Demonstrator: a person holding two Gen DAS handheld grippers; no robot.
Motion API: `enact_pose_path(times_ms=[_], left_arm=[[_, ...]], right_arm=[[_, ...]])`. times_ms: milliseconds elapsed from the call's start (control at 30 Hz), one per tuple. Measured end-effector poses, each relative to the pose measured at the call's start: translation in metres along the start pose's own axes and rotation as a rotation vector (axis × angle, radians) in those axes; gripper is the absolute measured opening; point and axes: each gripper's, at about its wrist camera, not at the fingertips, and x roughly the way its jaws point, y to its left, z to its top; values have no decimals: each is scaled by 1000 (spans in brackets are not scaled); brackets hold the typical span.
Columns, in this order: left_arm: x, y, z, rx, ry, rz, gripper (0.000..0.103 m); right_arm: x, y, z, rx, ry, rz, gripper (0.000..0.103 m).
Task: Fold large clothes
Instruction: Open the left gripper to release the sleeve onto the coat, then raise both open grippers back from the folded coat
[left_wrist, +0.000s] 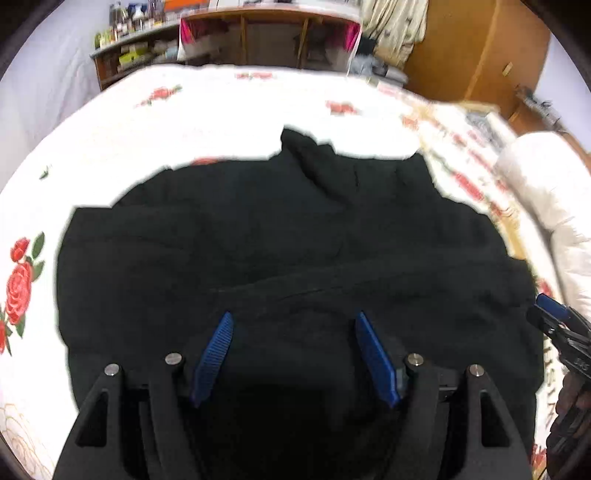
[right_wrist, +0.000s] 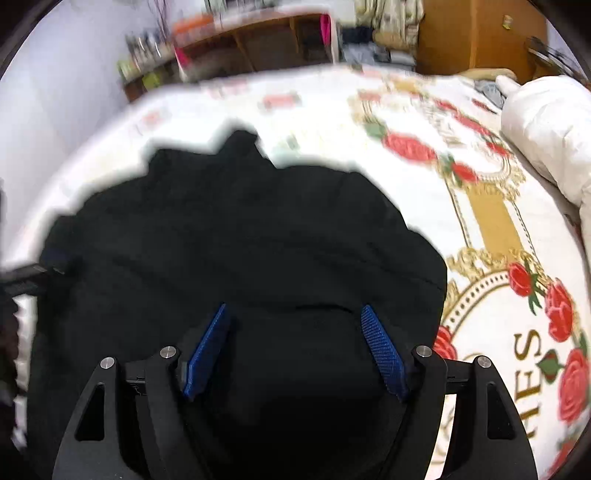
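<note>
Below both my claws lies one black garment on one rose-print bedspread; left gripper and right gripper gape wide, holding nothing.

The black garment is matt, soft cloth, creased into low folds. Under it the bedspread is smooth white cloth printed with red roses, and at three o'clock the white duvet looks puffy and quilted. The left gripper and right gripper have matt black plastic frames, shiny metal pins and ribbed blue pads; at twelve o'clock stand wooden shelves.
</note>
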Motion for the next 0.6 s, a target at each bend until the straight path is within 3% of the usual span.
enact_pose_path(times_ms=[67,167,300,433,600], left_arm=[[-22,3,-4,8,-53,-11,71],[-29,-1,-12,23,-36,-77,71],[11,-11,-24,109,59,1,73],[26,13,-27,-1,59,-17,80],[29,5,-28,50,60,14,81]], right_arm=[[-19,12,-4,-35,-41,43,74],[-16,36,-18,-133,-22,36,74],[21,53,-37,-178,49,-14,74],[39,54,-47,-211,60,-69,74],[45,54,-50,-209,80,-86,74]])
